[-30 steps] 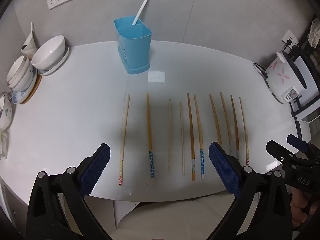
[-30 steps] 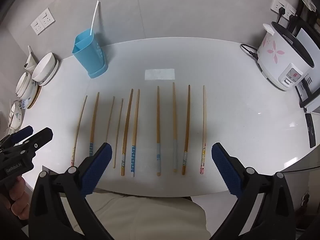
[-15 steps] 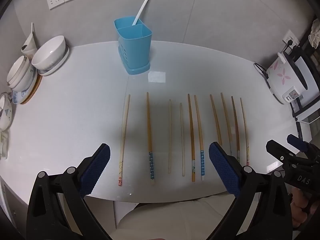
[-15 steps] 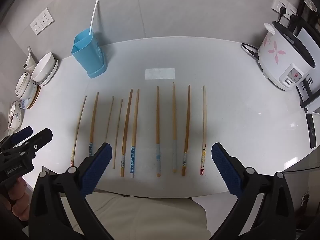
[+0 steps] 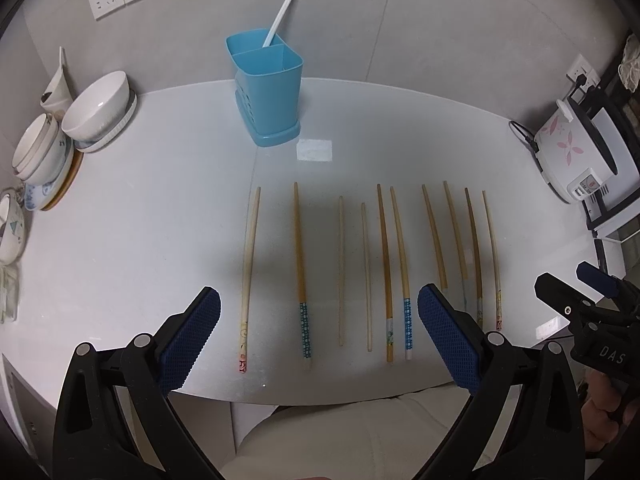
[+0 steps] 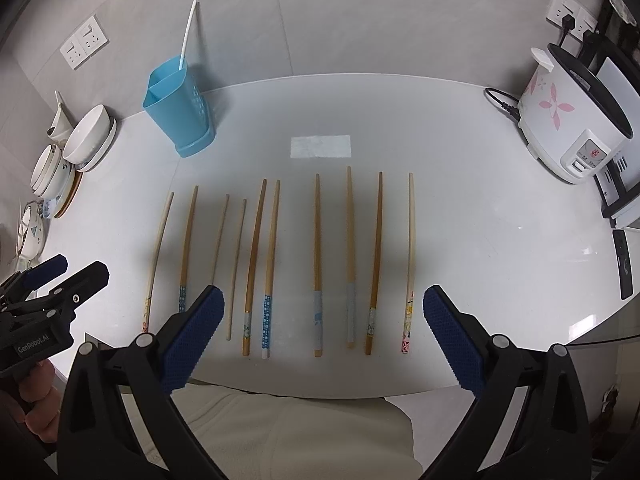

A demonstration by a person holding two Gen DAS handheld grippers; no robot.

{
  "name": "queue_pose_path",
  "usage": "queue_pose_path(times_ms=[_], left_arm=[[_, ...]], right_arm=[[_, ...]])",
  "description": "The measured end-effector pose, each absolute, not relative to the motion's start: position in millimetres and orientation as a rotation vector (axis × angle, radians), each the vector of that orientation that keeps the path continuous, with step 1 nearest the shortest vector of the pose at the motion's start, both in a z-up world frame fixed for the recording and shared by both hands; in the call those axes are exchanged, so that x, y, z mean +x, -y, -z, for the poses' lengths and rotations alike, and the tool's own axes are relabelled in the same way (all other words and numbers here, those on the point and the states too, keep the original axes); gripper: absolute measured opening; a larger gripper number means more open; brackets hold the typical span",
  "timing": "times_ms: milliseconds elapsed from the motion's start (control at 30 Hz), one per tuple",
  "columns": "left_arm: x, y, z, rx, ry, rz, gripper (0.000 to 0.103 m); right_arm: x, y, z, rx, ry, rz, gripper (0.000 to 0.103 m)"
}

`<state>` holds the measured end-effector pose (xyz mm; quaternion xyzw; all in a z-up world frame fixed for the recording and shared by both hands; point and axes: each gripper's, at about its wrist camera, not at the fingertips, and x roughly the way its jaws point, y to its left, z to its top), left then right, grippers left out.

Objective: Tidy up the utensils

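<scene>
Blue plastic, split into two compartments, the utensil holder (image 5: 267, 92) stands upright at the back of the white bench (image 5: 140, 216), and one white straw-like stick (image 5: 282, 16) leans out of its rear compartment. In front of the holder, toward the person, ten wooden chopsticks (image 6: 316, 264) lie flat in a row, roughly parallel and apart from one another, their thin tips pointing toward the holder and their patterned ends (blue dots, pale bands, a few red marks) near the bench's front edge. A pale rectangular patch (image 6: 321, 146) sits on the bench between the holder and the row. Left of the holder, stacked white bowls (image 5: 98, 108) crowd the bench's end; far to the right of it stands a white rice cooker (image 6: 572, 120) with pink flowers, plugged into the wall. The left tongs (image 5: 318, 336) hang above the near ends of the row's left half, spread wide and holding nothing. The right tongs (image 6: 322, 330) are likewise wide apart and empty, above the near ends of the row's right half.
</scene>
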<state>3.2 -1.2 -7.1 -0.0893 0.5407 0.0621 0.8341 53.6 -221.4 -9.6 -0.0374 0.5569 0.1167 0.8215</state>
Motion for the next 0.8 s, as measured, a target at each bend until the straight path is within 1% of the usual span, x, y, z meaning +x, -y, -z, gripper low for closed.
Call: queue_pose_path(times_ms=[800], left_arm=[[5.2, 4.0, 6.6, -0.173, -1.146, -0.102, 0.097]], right_arm=[[55.6, 219.6, 9.7, -0.084, -1.191, -0.248, 0.095]])
